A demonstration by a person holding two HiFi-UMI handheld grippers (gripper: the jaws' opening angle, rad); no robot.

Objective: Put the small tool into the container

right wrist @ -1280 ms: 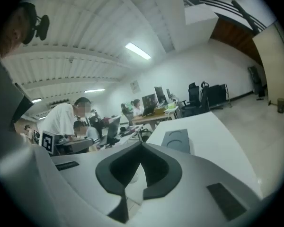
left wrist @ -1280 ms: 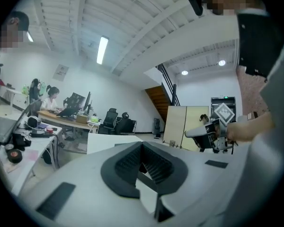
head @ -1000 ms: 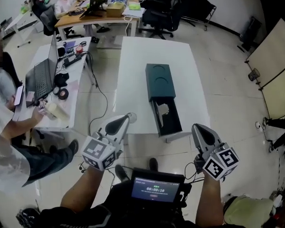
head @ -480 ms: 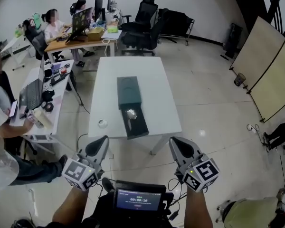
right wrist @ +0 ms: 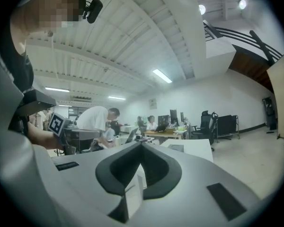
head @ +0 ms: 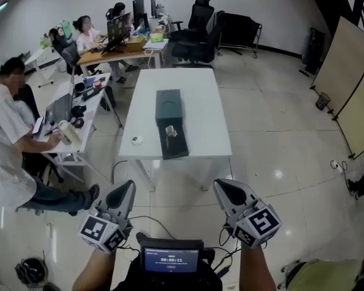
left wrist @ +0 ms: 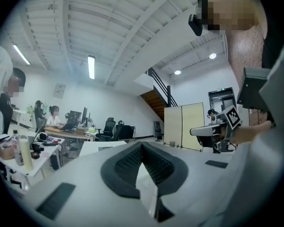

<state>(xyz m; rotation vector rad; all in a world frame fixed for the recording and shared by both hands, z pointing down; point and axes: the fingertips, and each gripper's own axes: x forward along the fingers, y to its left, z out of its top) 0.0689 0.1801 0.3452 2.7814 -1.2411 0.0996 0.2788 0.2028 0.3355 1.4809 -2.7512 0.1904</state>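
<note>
On the white table (head: 203, 111) stands a dark green container (head: 168, 105) with its drawer (head: 175, 145) pulled out toward me. A small shiny tool (head: 170, 130) lies in the drawer. My left gripper (head: 122, 194) and right gripper (head: 226, 190) hang over the floor, well short of the table's near edge. In the left gripper view the left gripper (left wrist: 142, 145) has its jaws closed tip to tip with nothing between them. The right gripper (right wrist: 142, 146) looks the same in the right gripper view.
A small white ring (head: 136, 140) lies near the table's left front corner. A side desk (head: 70, 111) with a laptop and a seated person (head: 9, 138) is at the left. Office chairs (head: 197, 23) stand behind the table, tan boards (head: 352, 83) at the right.
The table with the container has receded in the head view; both grippers have drawn back from the table's near edge and now hang over the floor. Both stay shut.
</note>
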